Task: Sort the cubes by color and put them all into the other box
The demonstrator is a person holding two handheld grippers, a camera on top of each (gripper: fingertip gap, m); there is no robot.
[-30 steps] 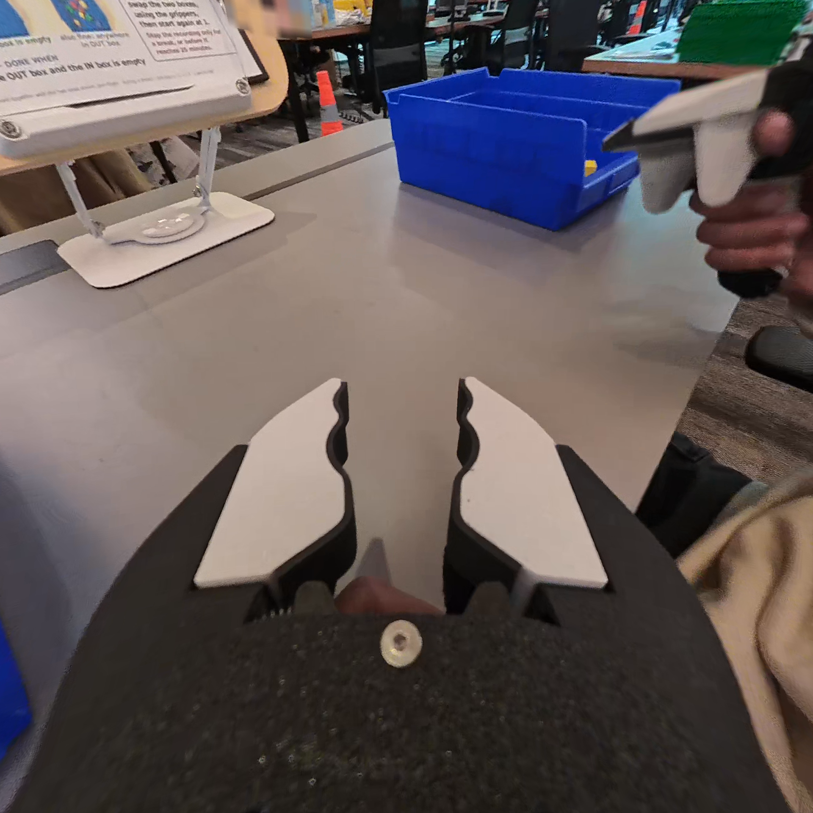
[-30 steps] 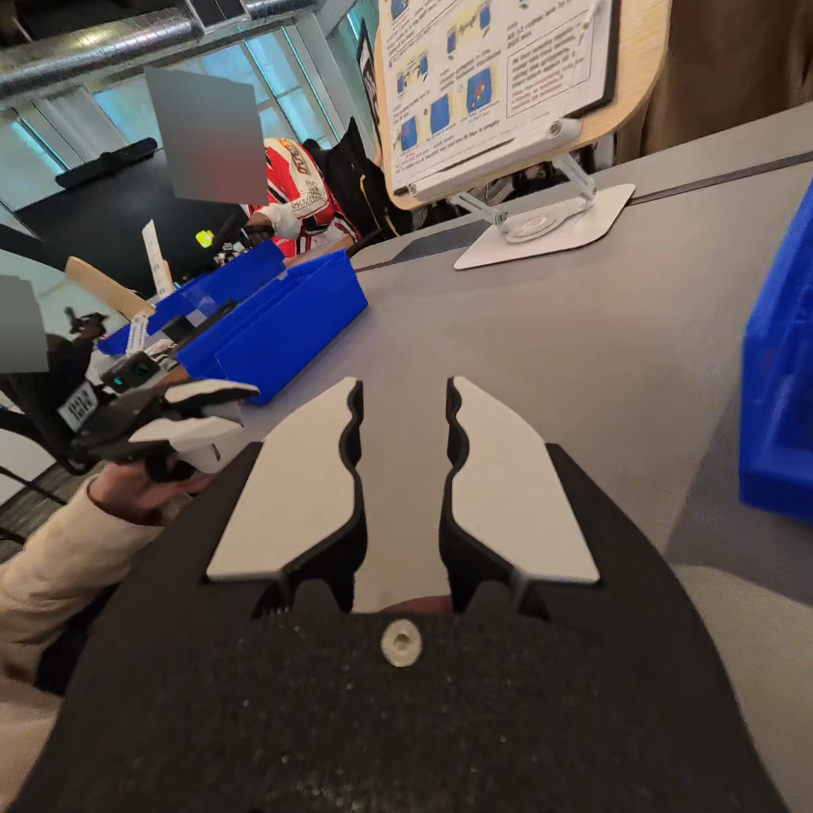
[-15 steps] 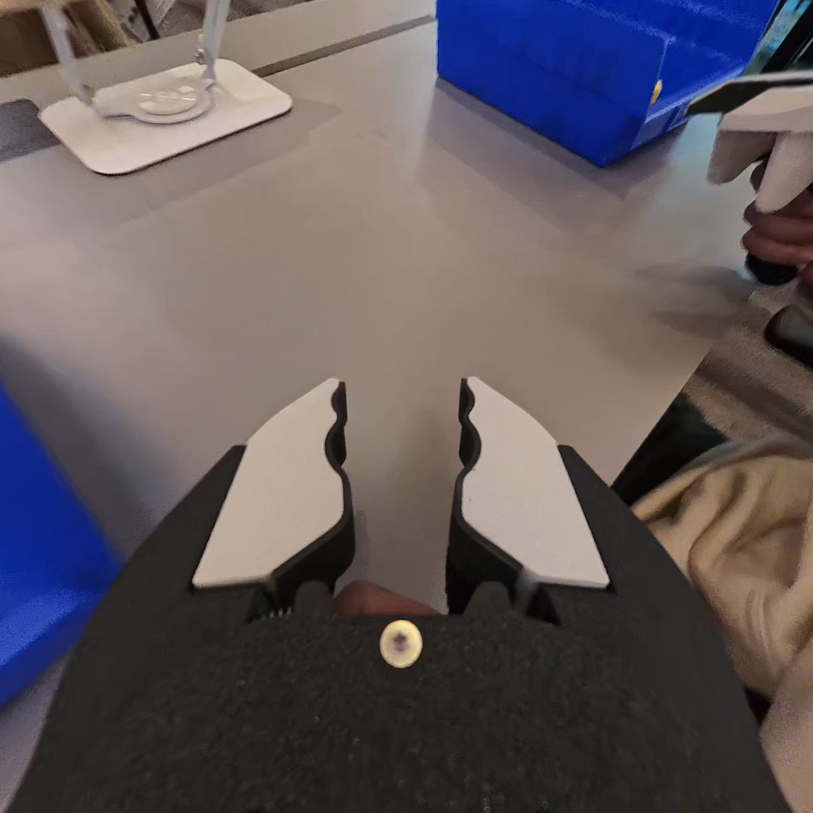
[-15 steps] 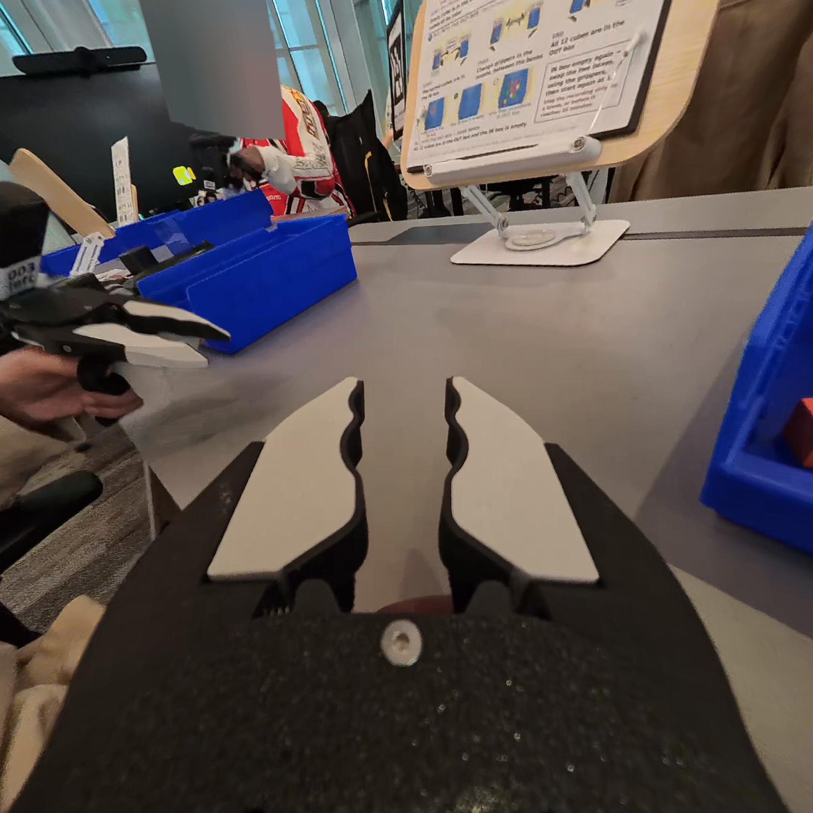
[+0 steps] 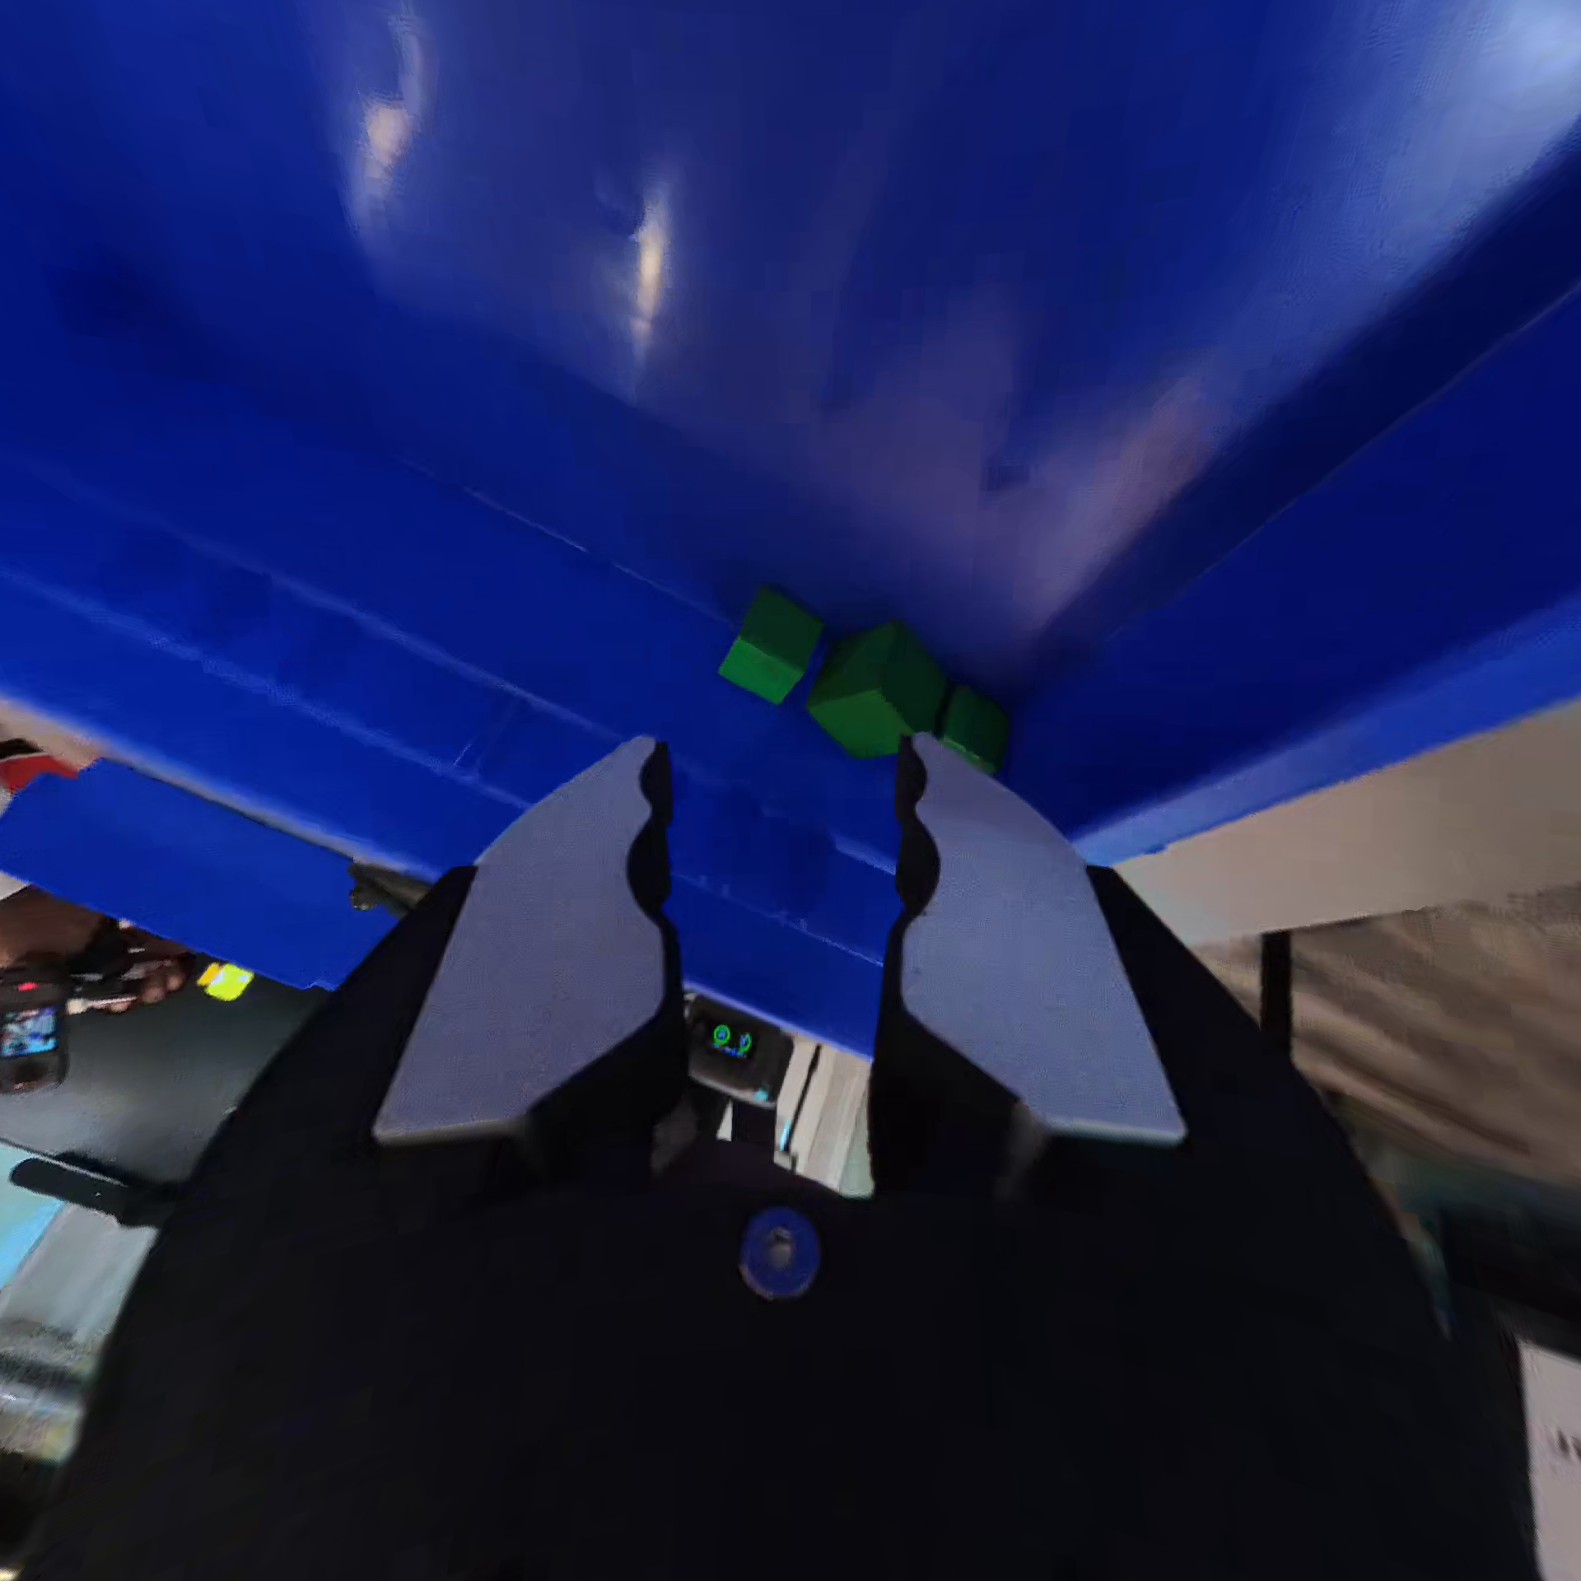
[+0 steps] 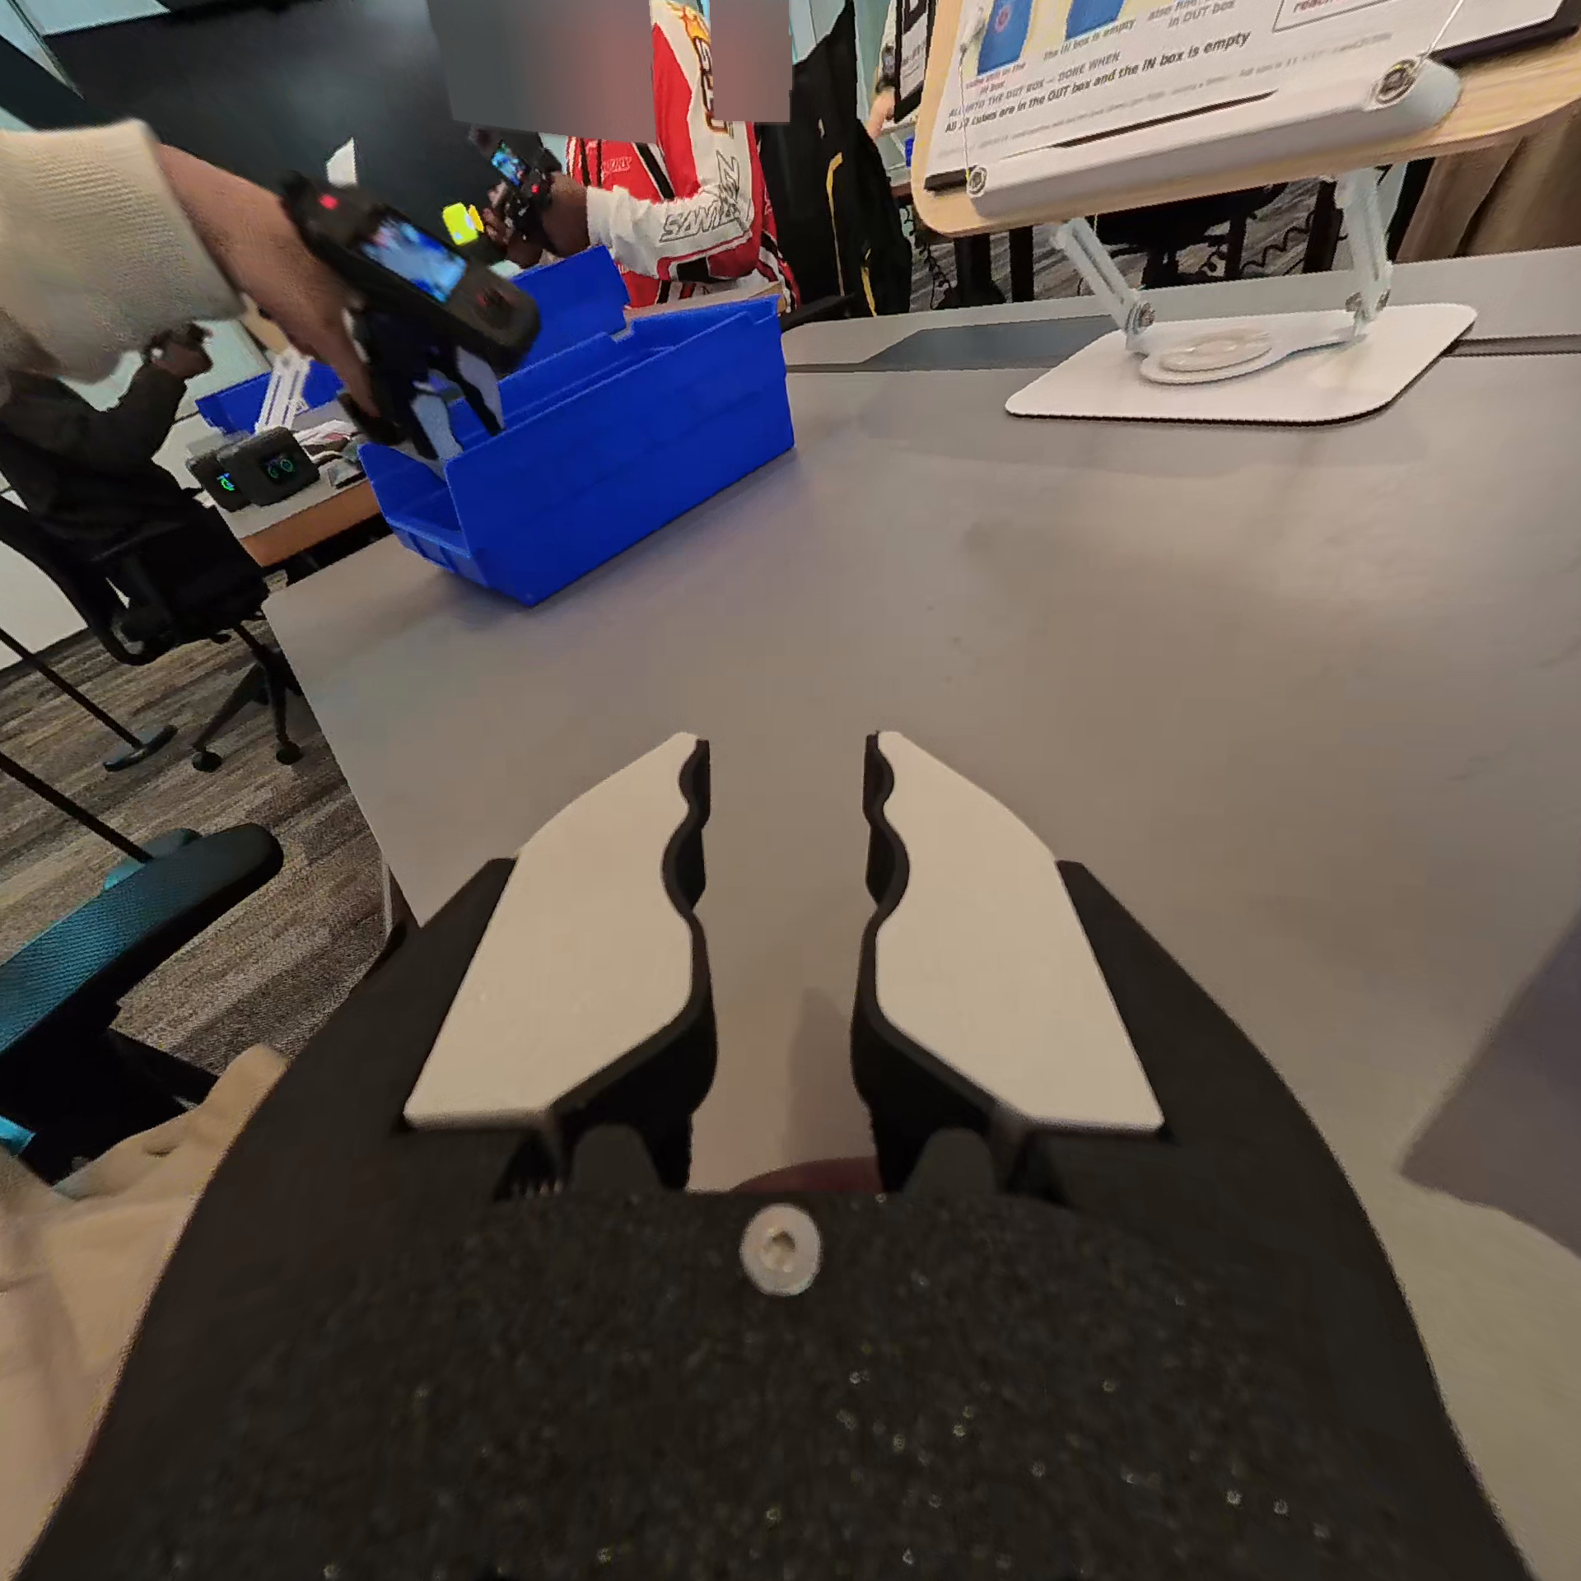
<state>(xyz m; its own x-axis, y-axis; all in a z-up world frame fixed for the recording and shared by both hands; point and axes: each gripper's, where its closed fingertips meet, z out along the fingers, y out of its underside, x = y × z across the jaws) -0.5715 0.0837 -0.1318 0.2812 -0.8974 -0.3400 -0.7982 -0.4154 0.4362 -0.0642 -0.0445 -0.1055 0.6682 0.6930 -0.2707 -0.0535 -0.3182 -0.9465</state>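
Grey table (image 6: 1112,642), office chair (image 6: 154,590), patterned carpet (image 6: 197,804)

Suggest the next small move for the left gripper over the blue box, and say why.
Probably shift the left gripper slightly right and lower it onto the middle green cube. Its jaws are open and empty inside the blue box, and three green cubes sit clustered in a corner just past its right fingertip.

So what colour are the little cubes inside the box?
Green. Three green cubes sit together in the blue box, best seen in the left wrist view.

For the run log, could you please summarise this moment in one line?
left gripper: open, in blue box near green cubes | right gripper: open, over table
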